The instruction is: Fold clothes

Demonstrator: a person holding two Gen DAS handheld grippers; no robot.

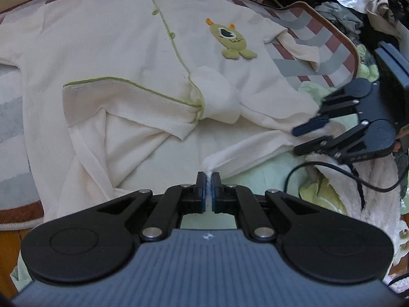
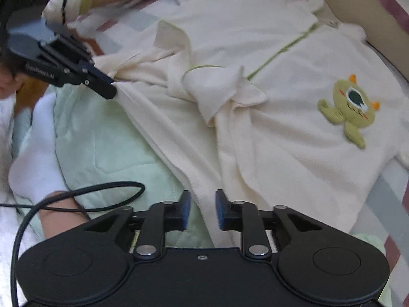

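Two grippers worked a cream baby romper (image 1: 143,58) spread mid-frame: the left gripper (image 1: 208,179) pinched its hem tight, while the right gripper (image 2: 202,206) hung half-open over cloth, gripping nothing. A one-sided lift could have bunched the fold.

Small pale logo mark on the grey ribbed body of the left hand-held gripper (image 1: 208,188), faint white lettering on its black side (image 2: 112,89), too blurred to read

free: striped mat (image 1: 319,48) | blocked: clothes pile (image 1: 358,12), cable (image 2: 76,192)
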